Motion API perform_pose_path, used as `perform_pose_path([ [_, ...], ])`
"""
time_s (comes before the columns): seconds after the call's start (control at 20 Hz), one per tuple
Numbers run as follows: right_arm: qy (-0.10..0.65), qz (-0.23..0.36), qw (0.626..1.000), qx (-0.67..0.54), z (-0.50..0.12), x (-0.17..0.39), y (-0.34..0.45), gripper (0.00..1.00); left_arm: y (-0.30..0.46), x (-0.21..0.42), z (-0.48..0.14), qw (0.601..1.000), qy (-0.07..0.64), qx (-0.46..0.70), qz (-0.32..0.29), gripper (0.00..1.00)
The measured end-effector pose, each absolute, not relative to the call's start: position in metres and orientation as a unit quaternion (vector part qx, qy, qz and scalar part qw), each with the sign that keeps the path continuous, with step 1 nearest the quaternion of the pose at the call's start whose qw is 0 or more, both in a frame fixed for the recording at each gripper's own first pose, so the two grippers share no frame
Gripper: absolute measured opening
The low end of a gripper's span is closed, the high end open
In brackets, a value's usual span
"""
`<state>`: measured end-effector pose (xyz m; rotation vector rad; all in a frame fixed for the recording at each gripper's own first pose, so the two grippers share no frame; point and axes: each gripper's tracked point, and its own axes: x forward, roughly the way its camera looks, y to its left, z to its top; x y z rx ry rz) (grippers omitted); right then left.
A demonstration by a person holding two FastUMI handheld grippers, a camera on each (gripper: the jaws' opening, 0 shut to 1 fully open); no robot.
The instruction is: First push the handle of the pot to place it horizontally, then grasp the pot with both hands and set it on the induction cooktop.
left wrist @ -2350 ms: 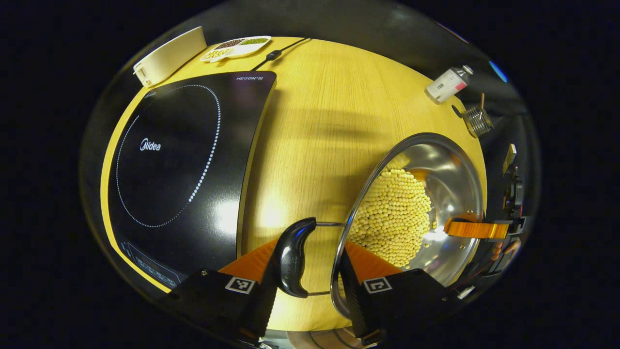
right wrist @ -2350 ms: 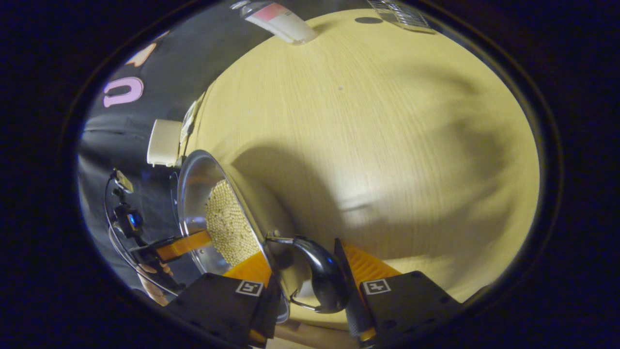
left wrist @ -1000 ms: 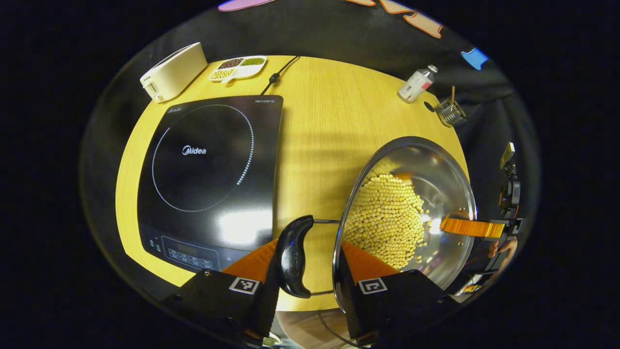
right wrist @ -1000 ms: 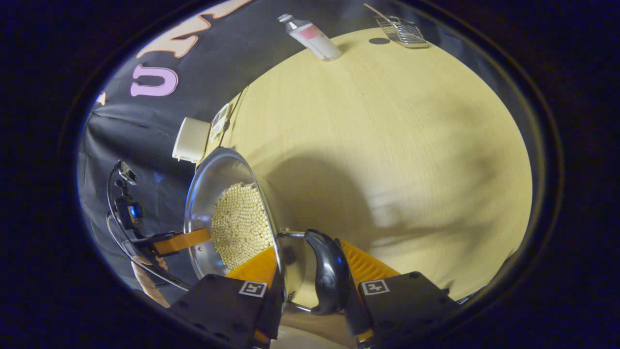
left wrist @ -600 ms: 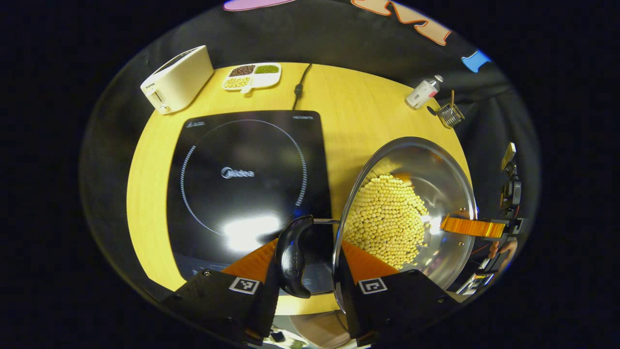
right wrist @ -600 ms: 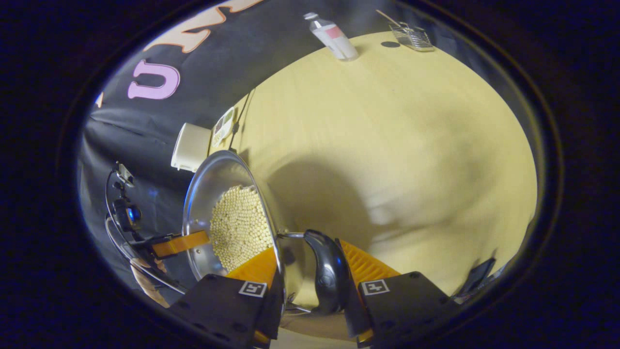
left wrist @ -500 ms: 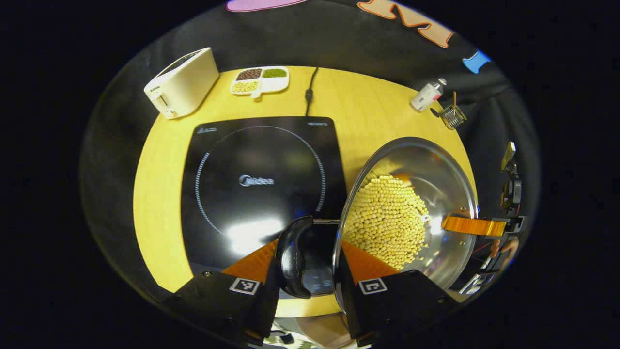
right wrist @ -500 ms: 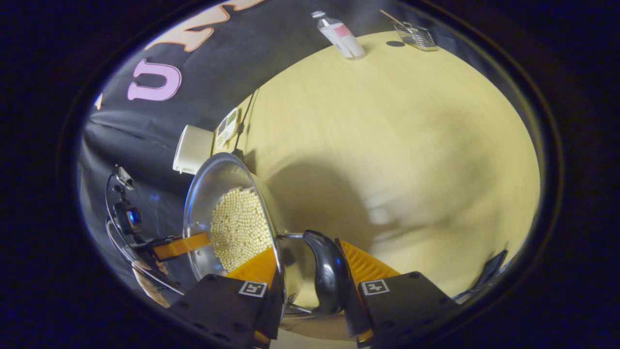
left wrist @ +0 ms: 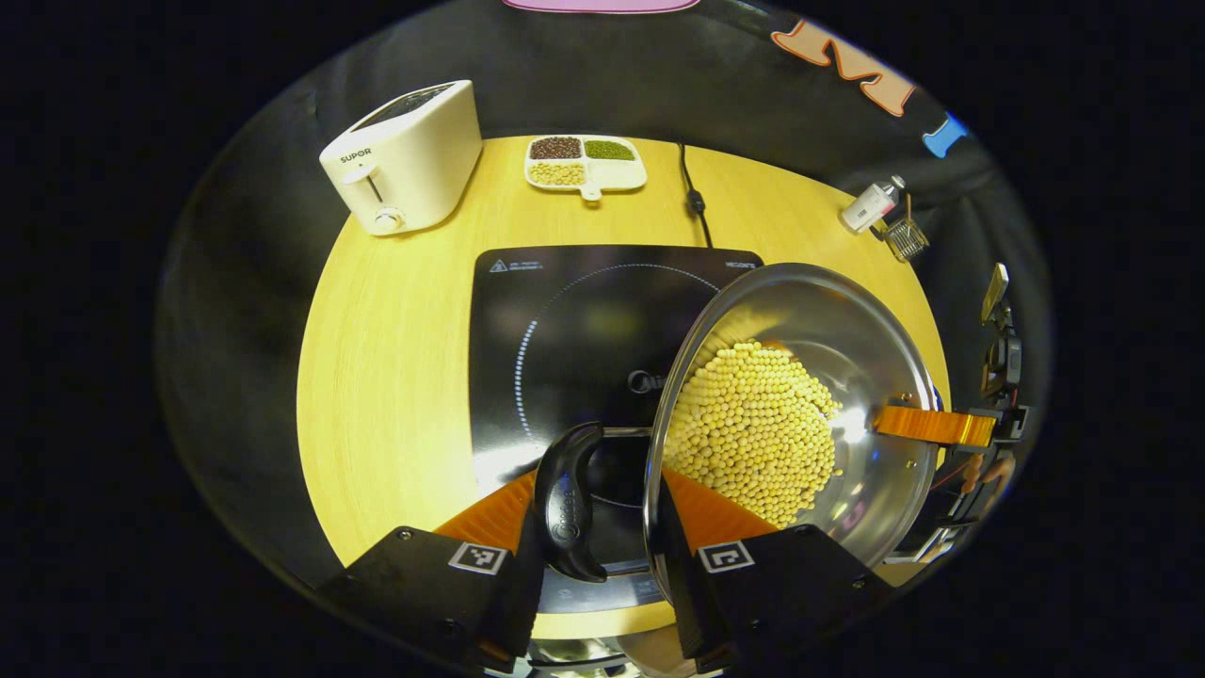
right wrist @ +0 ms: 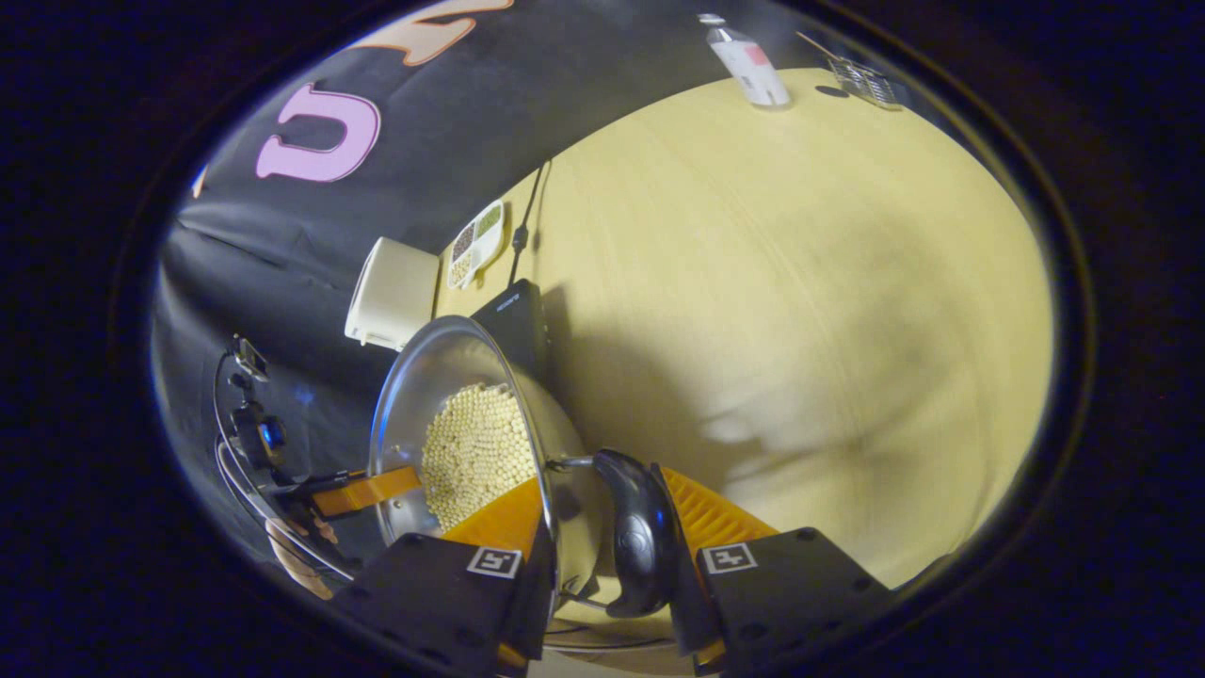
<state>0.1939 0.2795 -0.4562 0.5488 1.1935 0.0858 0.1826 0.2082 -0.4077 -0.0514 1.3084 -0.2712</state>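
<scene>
The left tool (left wrist: 595,527) grips the pot's left side, its two orange fingers closed on the black handle (left wrist: 566,504) and the steel rim beside it. The right tool (right wrist: 602,541) holds the opposite black handle (right wrist: 634,532) and rim the same way, and its orange finger also shows at the pot's far rim in the left gripper view. The pot (left wrist: 847,348), a steel bowl with a heap of pale yellow beans (left wrist: 758,433) inside, hangs between both tools over the right part of the black cooktop (left wrist: 565,320), covering its right edge. The cooktop lies on the yellow desk (left wrist: 395,358). At the far side of the desk stand a white toaster (left wrist: 407,155) on the left, a divided dish (left wrist: 586,161) of grains, a black cord (left wrist: 694,193), and to the right a small bottle (left wrist: 872,202) next to a wire basket (left wrist: 905,238).
</scene>
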Motion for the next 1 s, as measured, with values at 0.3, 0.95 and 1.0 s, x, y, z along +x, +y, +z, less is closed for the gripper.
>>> perform_pose_path([
  [0.3, 0.543, 0.031, 0.804, 0.241, -0.467, 0.214, 0.308, 0.48, 0.236, 0.205, -0.417, 0.804, 0.581, -0.023, -0.125, 0.59],
  [0.95, 0.535, 0.028, 0.815, 0.222, -0.475, 0.239, 0.341, 0.50, 0.271, 0.232, -0.419, 0.834, 0.538, -0.006, -0.119, 0.61],
  [1.0, 0.533, 0.027, 0.816, 0.221, -0.475, 0.241, 0.342, 0.62, 0.272, 0.233, -0.419, 0.836, 0.535, -0.006, -0.119, 0.61],
])
